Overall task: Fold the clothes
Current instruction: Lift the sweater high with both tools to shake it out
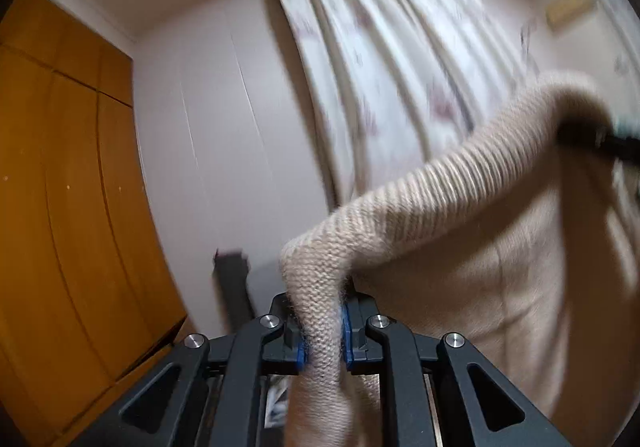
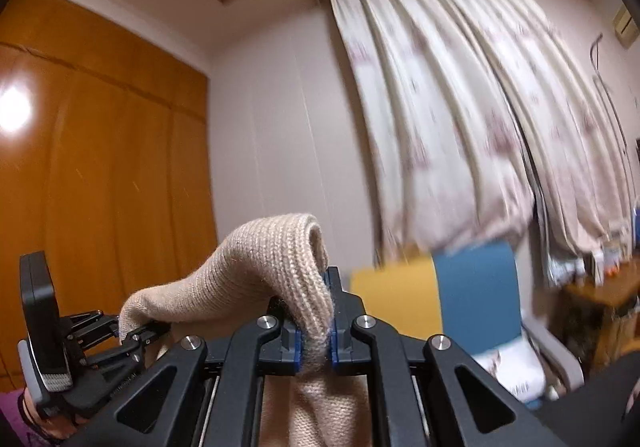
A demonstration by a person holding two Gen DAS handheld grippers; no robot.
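Clearly mid-lift: one beige knit sweater (image 1: 460,247) held up in the air between two grippers, well off any surface, each pinching the ribbed hem. Left gripper (image 1: 324,335) clamped nearly shut on a bunched fold of the knit, blue pads pressing from both sides. Right gripper (image 2: 316,331) likewise squeezed tight on its own corner (fabric pushed up in a hump above the jaws). Held apart and level, probably to let the garment hang straight before laying it down for folding. Behind: one patterned curtain (image 2: 460,119), one wooden wardrobe (image 2: 100,167), one blue chair (image 2: 480,295). Motion blur throughout.
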